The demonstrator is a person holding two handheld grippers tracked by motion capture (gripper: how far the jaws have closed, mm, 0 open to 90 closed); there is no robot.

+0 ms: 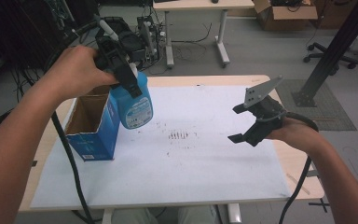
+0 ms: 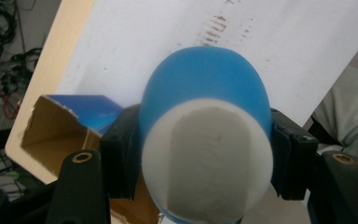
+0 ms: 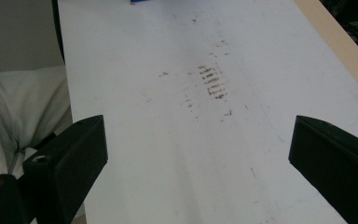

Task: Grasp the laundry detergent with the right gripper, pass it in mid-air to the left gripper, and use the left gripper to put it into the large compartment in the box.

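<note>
No legible text or labels

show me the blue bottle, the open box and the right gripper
blue bottle (image 1: pixel 135 105), high view, on its label
open box (image 1: pixel 93 137), high view, on its blue side wall
right gripper (image 1: pixel 237 123), high view, midway between its open fingertips

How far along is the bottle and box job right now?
Done: the blue bottle is gripped and off the table, clamped near its white cap by the left gripper. In hand: it hangs beside the open blue box. The right gripper is open and empty. Left: whether it goes in or out, I can't tell.
</note>
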